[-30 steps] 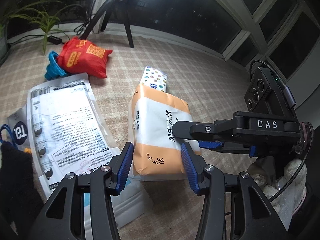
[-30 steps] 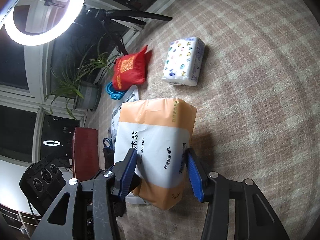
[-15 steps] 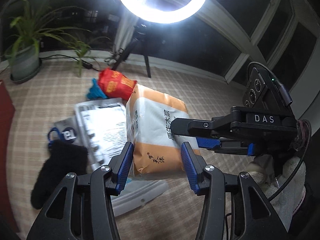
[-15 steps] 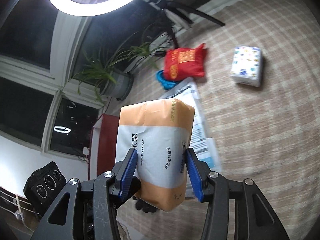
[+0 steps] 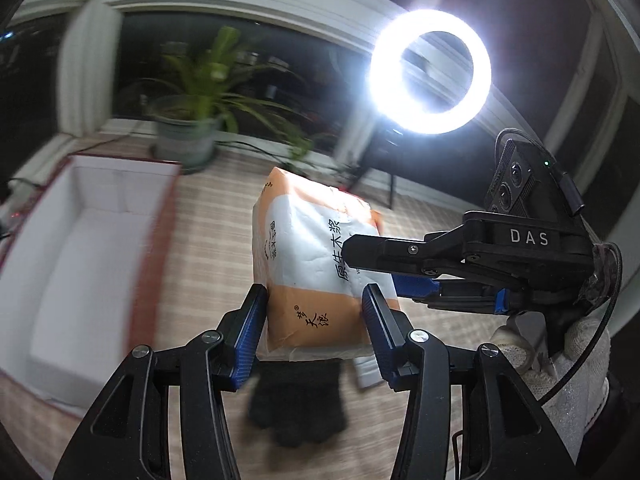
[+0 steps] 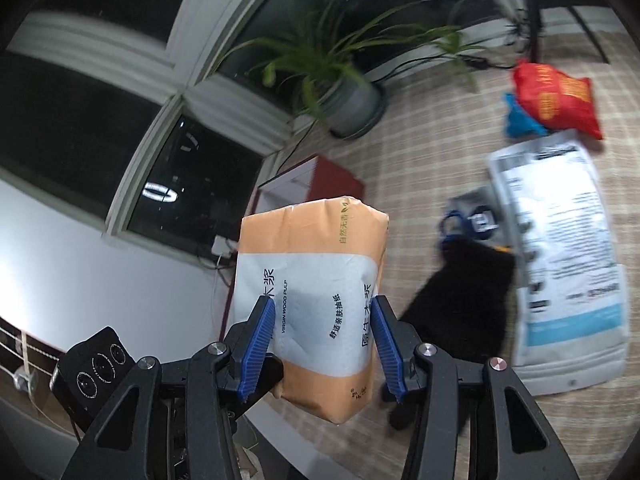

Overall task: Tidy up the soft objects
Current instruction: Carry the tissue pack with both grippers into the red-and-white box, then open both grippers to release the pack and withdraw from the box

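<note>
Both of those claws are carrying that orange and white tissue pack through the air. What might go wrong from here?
The tissue pack is soft, and the left gripper pinches only its lower end, so it might sag or slip out. The right gripper squeezes it from another side; if the two hands drift apart, the wrapper may tear. The red box lies off to the left, so a careless release could miss it and land on the black glove.

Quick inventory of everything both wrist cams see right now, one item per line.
tissue pack: 1, orange and white, held in the air by both grippers
box: 1, red outside, white inside, open, on floor
glove: 1, black, on floor
printed bag: 1, white, flat on floor
red pouch: 1, on floor near plant
blue item: 1, beside red pouch
potted plant: 1, green, by window
ring light: 1, lit
left gripper: shut on pack
right gripper: shut on pack
</note>
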The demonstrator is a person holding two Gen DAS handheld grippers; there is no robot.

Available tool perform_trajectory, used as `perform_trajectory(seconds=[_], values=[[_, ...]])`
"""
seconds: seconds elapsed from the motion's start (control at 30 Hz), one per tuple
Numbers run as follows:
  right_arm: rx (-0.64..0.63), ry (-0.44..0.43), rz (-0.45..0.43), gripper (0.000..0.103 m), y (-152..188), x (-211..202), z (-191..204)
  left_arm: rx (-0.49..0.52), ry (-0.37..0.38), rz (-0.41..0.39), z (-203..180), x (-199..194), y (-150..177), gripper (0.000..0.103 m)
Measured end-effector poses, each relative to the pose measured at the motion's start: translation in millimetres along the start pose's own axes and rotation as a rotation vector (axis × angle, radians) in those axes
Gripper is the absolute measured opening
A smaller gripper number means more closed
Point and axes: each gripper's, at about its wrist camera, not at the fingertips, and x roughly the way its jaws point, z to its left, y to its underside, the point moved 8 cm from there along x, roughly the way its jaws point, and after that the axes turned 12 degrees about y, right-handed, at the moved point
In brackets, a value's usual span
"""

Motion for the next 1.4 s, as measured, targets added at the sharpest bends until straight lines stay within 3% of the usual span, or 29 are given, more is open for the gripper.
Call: perform_trajectory(seconds=[0.33, 0.6, 0.97, 1.4], values=[[-0.127, -0.013, 0.062, 0.046, 21.3, 65.1, 91.1, -0.082, -0.112, -0.081, 78.0, -77.0, 2.9, 0.048], [-0.158, -0.009, 0.092, 0.046, 24.8, 101.7, 126.3, -0.125, -0.16, -0.104, 120.8, -107.5, 7.5, 0.048], [-0.199, 0.017, 0.103, 0.046, 29.2, 131.0, 146.2, -0.174, -0.187, -0.111, 160.4, -123.7, 12.2, 0.048], [-0.25, 0.047, 0.045, 0.051, 22.5, 115.0, 148.3, -0.206, -0.228, -0.155, 183.2, -139.4, 4.0, 0.046]])
